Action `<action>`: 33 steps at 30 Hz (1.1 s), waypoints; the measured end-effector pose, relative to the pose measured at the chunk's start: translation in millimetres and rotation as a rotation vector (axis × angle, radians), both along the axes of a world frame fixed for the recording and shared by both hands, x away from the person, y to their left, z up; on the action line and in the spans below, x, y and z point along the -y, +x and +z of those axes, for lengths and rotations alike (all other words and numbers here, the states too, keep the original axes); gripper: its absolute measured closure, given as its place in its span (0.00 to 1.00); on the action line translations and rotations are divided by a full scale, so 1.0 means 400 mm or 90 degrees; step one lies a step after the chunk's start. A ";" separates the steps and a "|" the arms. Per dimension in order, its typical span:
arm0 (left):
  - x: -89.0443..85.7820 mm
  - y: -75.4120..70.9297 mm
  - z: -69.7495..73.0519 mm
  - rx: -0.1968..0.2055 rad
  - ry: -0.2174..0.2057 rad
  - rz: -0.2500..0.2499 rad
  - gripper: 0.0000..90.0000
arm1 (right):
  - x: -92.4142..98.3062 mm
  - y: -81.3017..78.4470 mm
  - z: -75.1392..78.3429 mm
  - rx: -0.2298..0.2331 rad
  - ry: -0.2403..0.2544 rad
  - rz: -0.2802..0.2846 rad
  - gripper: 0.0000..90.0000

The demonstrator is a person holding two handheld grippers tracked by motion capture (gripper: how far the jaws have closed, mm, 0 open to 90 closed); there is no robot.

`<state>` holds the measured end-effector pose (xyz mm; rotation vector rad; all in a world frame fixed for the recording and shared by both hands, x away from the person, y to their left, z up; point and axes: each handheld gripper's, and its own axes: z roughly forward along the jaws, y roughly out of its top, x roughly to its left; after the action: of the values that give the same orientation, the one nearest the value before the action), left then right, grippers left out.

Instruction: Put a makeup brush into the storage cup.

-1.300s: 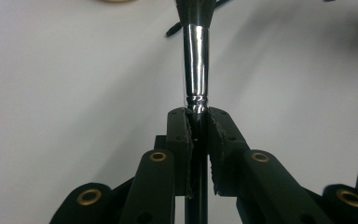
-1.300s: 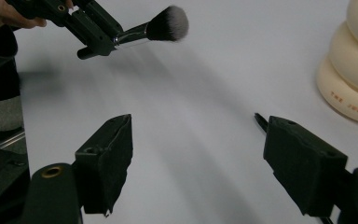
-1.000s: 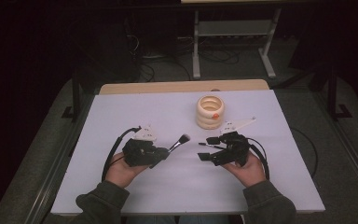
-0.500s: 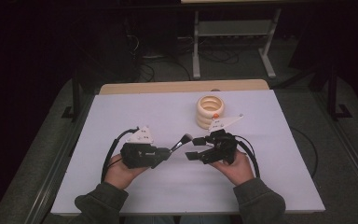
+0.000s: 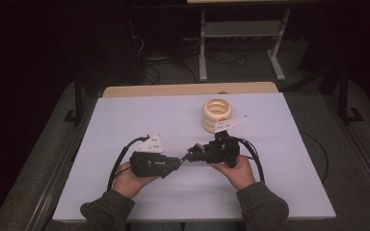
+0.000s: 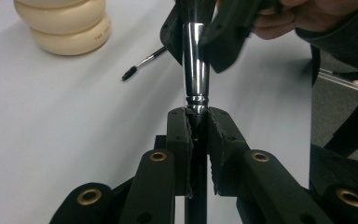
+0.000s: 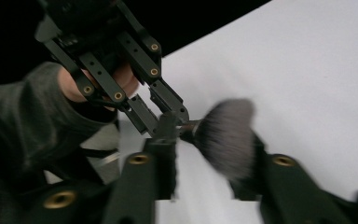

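A makeup brush with a chrome ferrule (image 6: 195, 70) and a dark, fluffy head (image 7: 223, 135) hangs level above the white table (image 5: 125, 125) between both grippers. My left gripper (image 6: 198, 116) is shut on the brush's handle end just below the ferrule. My right gripper (image 7: 209, 158) faces it from the other side; its jaws have just been closing and now press on the brush at its head end, with the bristles between them. From above, the left gripper (image 5: 179, 162) and the right gripper (image 5: 191, 156) meet tip to tip near the table's middle.
A stack of cream rings (image 5: 217, 114) stands behind the right hand, also at the top left of the left gripper view as cream rings (image 6: 65, 23). A thin black-tipped stick (image 6: 142, 63) lies on the table near it. Dark floor and a metal stand (image 5: 241, 33) lie beyond the table.
My right hand has slid left to meet the left gripper, and its jaws have closed round the brush's head. The left hand has stayed put.
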<state>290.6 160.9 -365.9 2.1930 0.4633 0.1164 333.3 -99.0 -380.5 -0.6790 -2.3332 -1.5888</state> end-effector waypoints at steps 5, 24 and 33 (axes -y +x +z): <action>0.008 -0.002 -0.007 0.001 0.014 -0.010 0.88 | 0.005 0.009 -0.010 -0.027 0.038 0.029 0.86; 0.029 0.012 -0.030 -0.018 0.058 -0.034 0.88 | -0.004 0.001 0.039 0.012 -0.028 0.043 0.86; 0.022 0.019 -0.024 -0.022 0.036 -0.014 0.88 | -0.009 0.000 0.037 0.007 -0.004 0.014 0.77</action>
<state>298.2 152.3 -375.4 2.2583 0.4594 0.0803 333.3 -95.3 -365.8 -0.6460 -2.3465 -1.5811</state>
